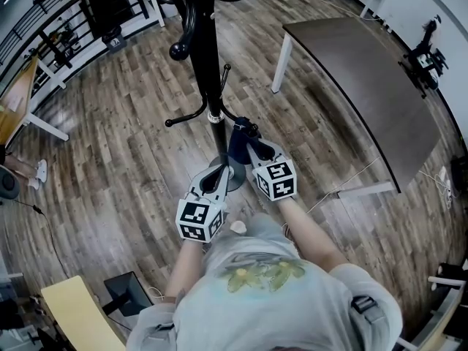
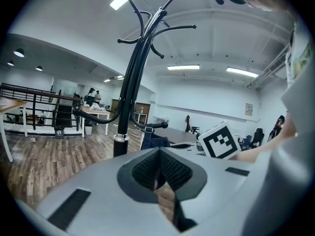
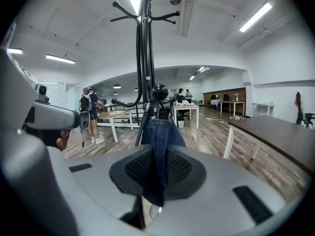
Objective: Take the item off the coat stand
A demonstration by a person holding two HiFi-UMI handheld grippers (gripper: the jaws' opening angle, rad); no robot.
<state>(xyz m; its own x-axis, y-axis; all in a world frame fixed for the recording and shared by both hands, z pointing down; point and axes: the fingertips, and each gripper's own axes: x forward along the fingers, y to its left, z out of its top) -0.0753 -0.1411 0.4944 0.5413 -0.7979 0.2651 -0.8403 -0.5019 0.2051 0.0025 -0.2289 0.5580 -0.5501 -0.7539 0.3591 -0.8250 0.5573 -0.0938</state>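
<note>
The black coat stand point(image 1: 207, 57) rises in front of me, its pole also in the left gripper view point(image 2: 129, 97) and the right gripper view point(image 3: 143, 58). A dark blue denim item point(image 1: 237, 142) hangs from a low hook by the pole. My right gripper point(image 1: 246, 142) is up against it, and in the right gripper view the denim item point(image 3: 160, 136) runs down between the pads, with the right gripper point(image 3: 158, 168) shut on it. Lower and to the left of the pole, my left gripper point(image 1: 219, 172) holds nothing, and in its own view the left gripper point(image 2: 160, 175) is shut.
A dark table point(image 1: 365, 86) on white legs stands to the right. Black railing point(image 1: 66, 28) runs along the far left. A yellow board point(image 1: 73, 313) sits at the lower left. The stand's other hooks point(image 1: 179, 50) jut out at several heights. People point(image 3: 91, 112) stand far off.
</note>
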